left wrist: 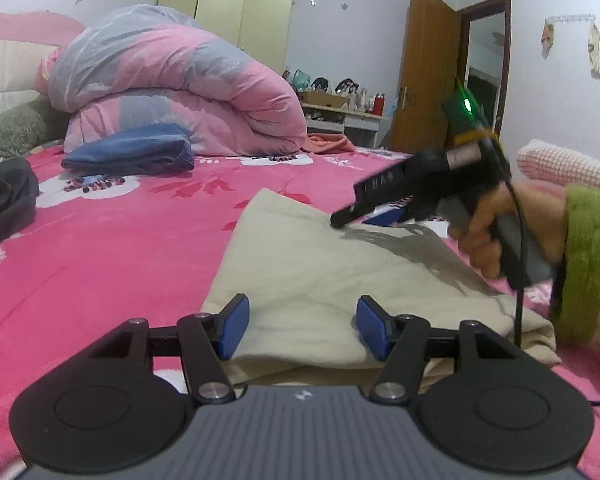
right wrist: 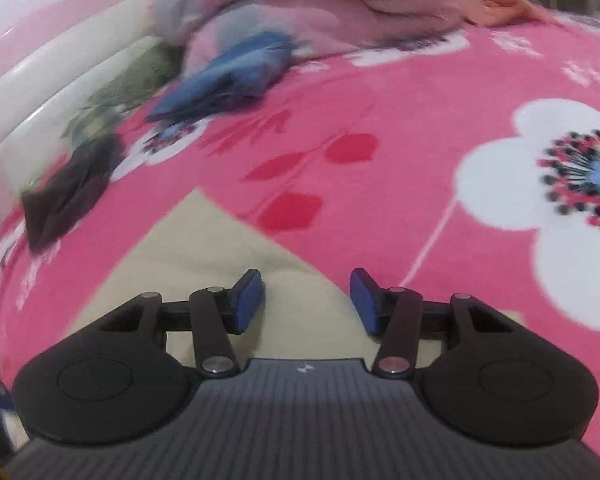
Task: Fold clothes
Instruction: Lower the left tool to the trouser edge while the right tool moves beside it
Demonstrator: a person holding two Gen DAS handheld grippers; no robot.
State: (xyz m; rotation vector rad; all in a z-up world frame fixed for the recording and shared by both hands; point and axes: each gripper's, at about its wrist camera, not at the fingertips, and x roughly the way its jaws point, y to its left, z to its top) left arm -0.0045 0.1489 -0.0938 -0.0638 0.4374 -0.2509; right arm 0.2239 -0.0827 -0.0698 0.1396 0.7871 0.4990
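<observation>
Both the left gripper point(left wrist: 302, 328) and the right gripper point(right wrist: 307, 300) are held spread and seemingly empty over the beige garment point(left wrist: 340, 276) on the pink bedspread point(left wrist: 120, 240).

Beige garment point(left wrist: 320, 264), folded flat, lying on pink bedspread point(left wrist: 120, 248)

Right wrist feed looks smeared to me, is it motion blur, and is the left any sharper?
Right wrist view: motion-blurred, the blue folded garment and quilt streaked. Left wrist view: sharp, fisheye-bent walls, right gripper casting a dark shadow on the beige cloth.
</observation>
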